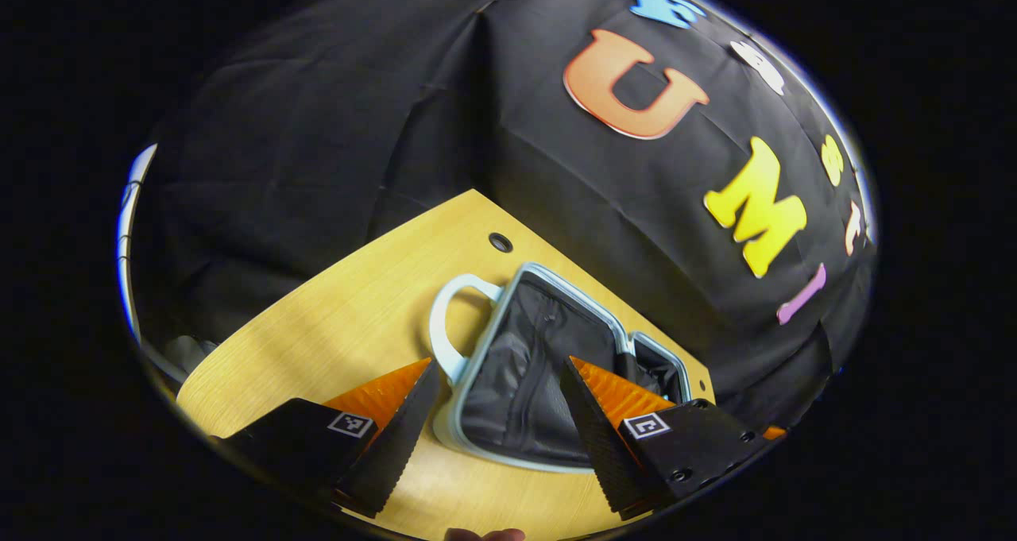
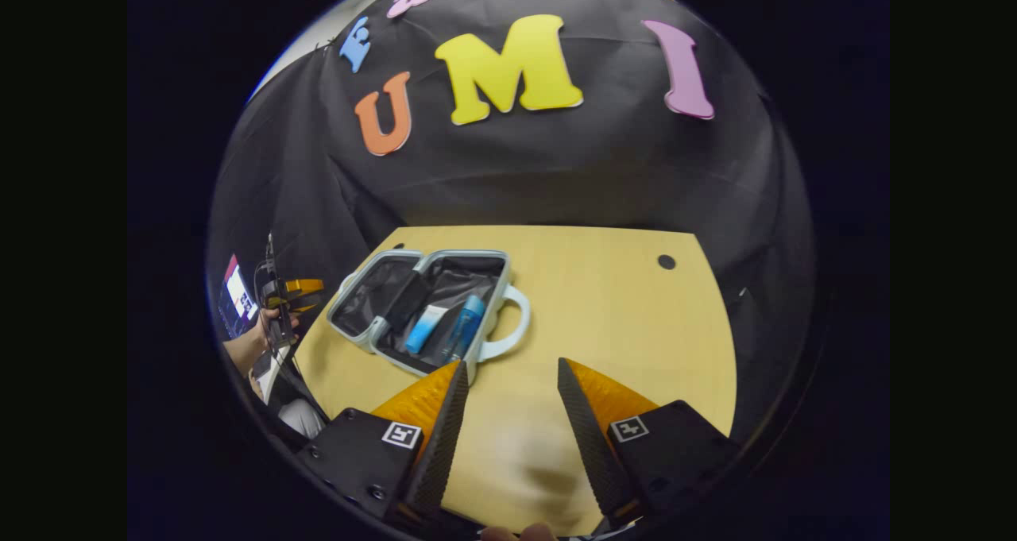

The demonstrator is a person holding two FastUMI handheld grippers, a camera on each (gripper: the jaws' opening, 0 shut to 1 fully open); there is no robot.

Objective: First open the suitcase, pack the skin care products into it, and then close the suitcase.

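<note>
Right gripper view: open suitcase ahead-left of right gripper, jaws apart; left gripper jaws apart.

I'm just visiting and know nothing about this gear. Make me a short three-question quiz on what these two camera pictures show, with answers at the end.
1. True or false: the suitcase lies open on the table.
2. Which items lie inside the suitcase in the right gripper view? A) two bluish skin care products B) a pair of shoes C) a folded towel
3. Fill in: both the left gripper and the right gripper have their jaws ____ and hold nothing.

Key:
1. True.
2. A: one tube and one bottle, side by side.
3. Open.
</note>
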